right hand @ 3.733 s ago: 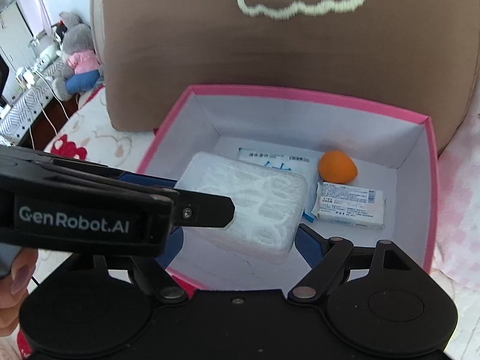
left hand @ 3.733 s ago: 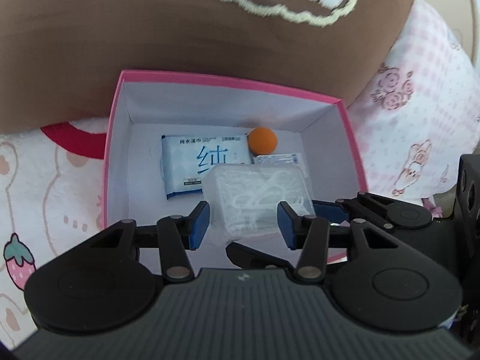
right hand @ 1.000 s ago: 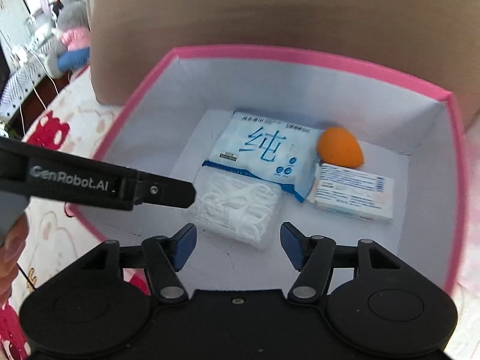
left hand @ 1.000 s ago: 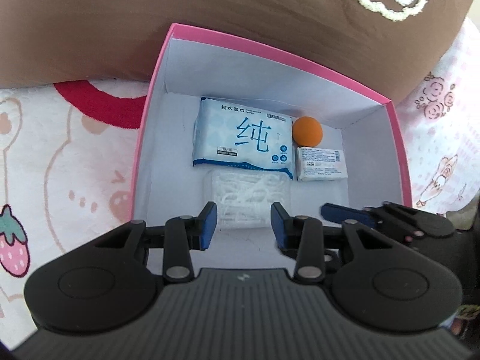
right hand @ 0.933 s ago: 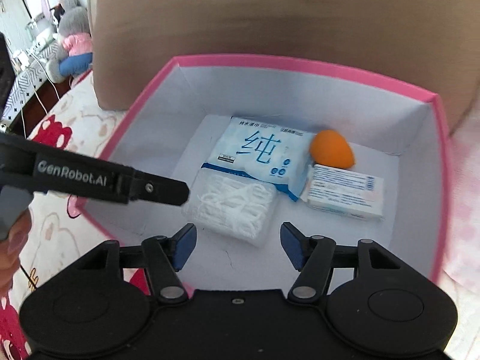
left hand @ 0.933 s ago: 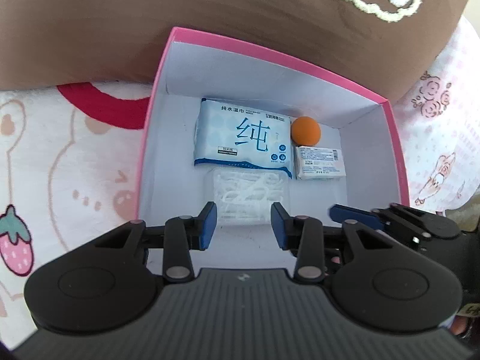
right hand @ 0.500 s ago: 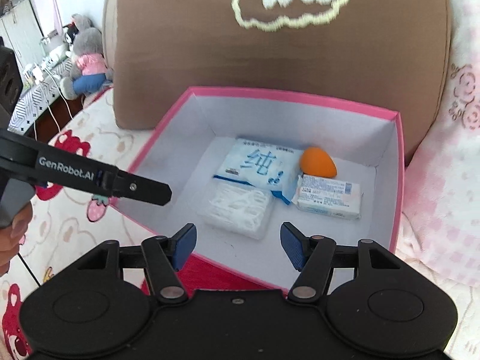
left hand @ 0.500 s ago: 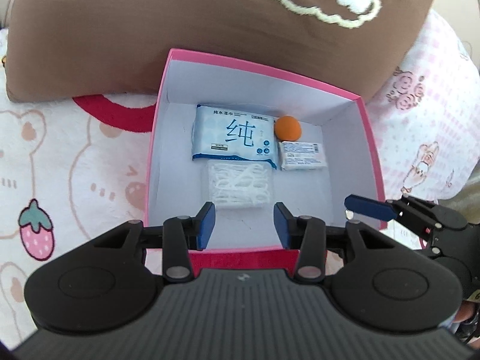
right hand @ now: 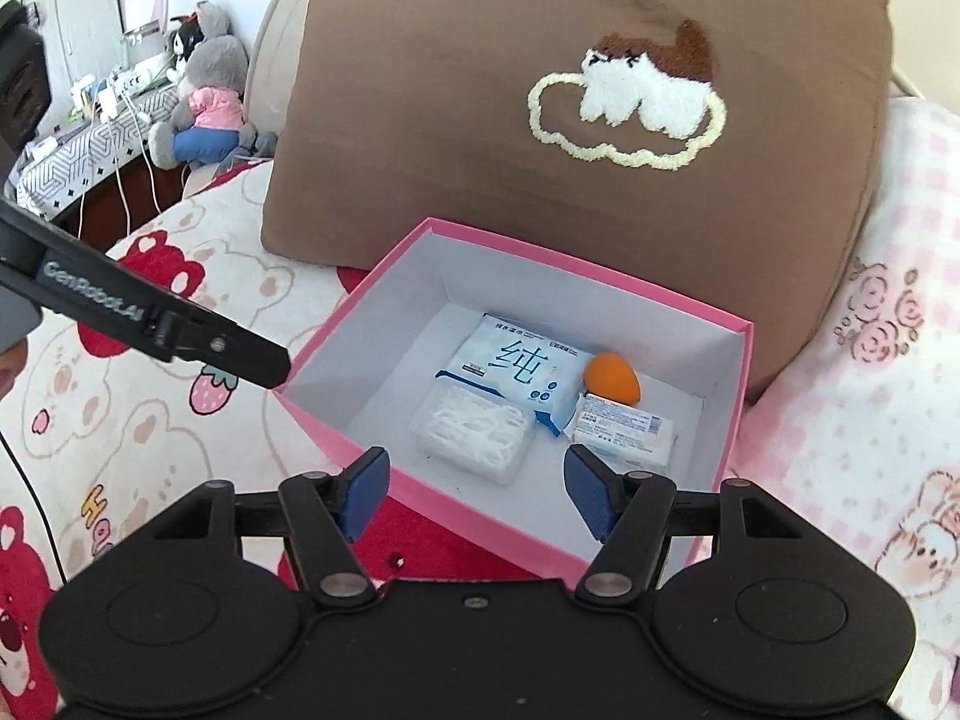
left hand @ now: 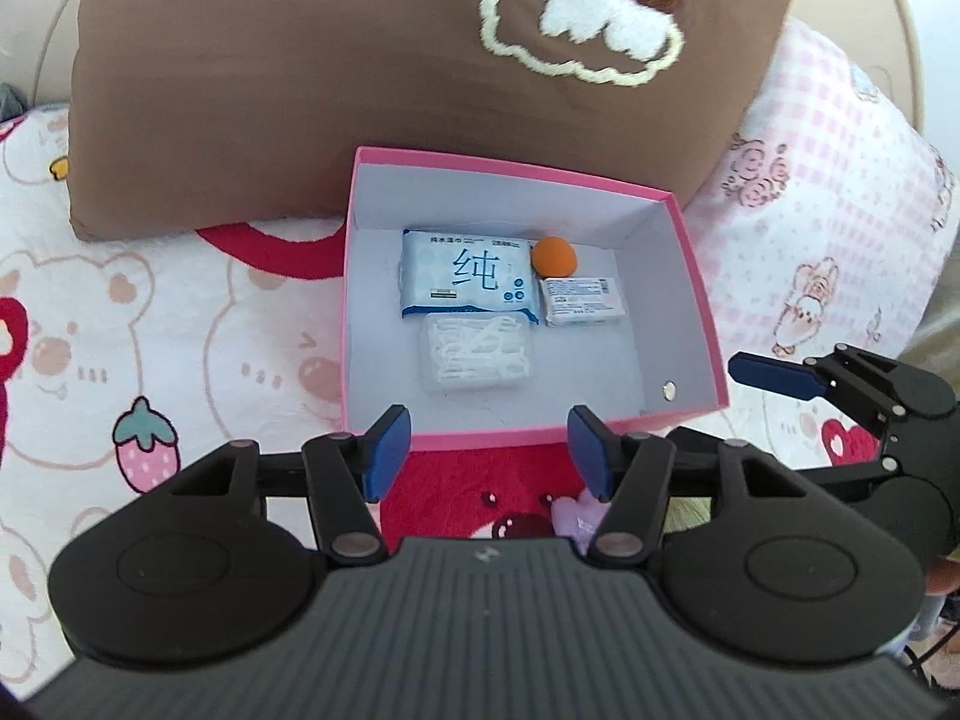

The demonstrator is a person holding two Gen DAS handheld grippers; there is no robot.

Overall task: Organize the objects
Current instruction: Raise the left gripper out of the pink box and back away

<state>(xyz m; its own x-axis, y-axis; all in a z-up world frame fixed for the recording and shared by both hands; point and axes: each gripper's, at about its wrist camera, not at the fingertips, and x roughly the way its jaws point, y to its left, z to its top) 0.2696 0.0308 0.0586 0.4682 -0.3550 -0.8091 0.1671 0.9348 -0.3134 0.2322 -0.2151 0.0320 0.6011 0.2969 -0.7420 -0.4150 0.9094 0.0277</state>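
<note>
On the bed, up against a brown pillow (right hand: 576,138), sits the pink box (right hand: 528,531), and everything to be tidied already lies on its white floor. Going left to right: at about nine o'clock in the box a clear pouch of floss picks (right hand: 474,433), crinkly, light and likely slippery, best pinched across its short sides; touching it at its twelve o'clock edge a blue wet-wipe pack (right hand: 513,369), soft and squashy, which would sag unless taken at the middle; then, at about two o'clock, an orange sponge egg (right hand: 612,385), featherlight and springy, easy to squeeze out of shape; and just below that, at four o'clock, a small white packet (right hand: 624,429), flat and limp, hard to lift except by an edge. The left gripper (left hand: 489,450) hangs over the near rim, tilted steeply down, its jaws opening with nothing between them. The right gripper (right hand: 477,489) is at the left one's three o'clock, also pitched down at the box, jaws parting too and empty. By my reckoning the packing looks about done.
</note>
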